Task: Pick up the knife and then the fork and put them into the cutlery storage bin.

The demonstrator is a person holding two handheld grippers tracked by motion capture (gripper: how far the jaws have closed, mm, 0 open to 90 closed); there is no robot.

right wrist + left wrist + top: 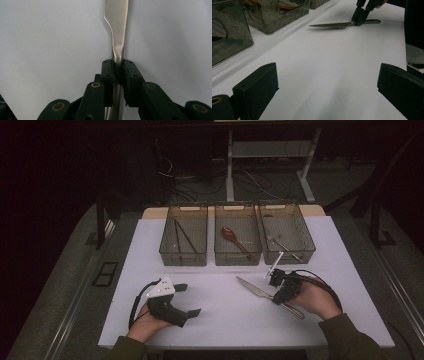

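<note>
The high view is taking in the whole white counter [210,320] with three wire baskets standing in a row along its far side: the left basket [183,256] is holding dark thin sticks, the middle basket [238,256] a red spoon [231,235], the right basket [288,255] some metal cutlery. None of that content is readable from the right gripper view, which is looking straight down its own jaws at close range.

In that close view the right tool [118,71] is pinching a table knife [117,30] at the neck, where the blade narrows into the handle; the jaws are pressing together on the metal from both sides, and the blade is running away from the camera over the white surface. The high view is placing the right tool [278,296] in front of the right basket, with the knife [255,289] lying diagonally, blade tip pointing left and away from the person, handle end trailing toward the near right.

The left gripper view is showing the knife [337,24] from the side, low over the counter; whether it is touching the surface cannot be told.

The left tool [187,300] is resting at the near left of the counter, jaws spread wide and holding nothing, well apart from the knife.
</note>
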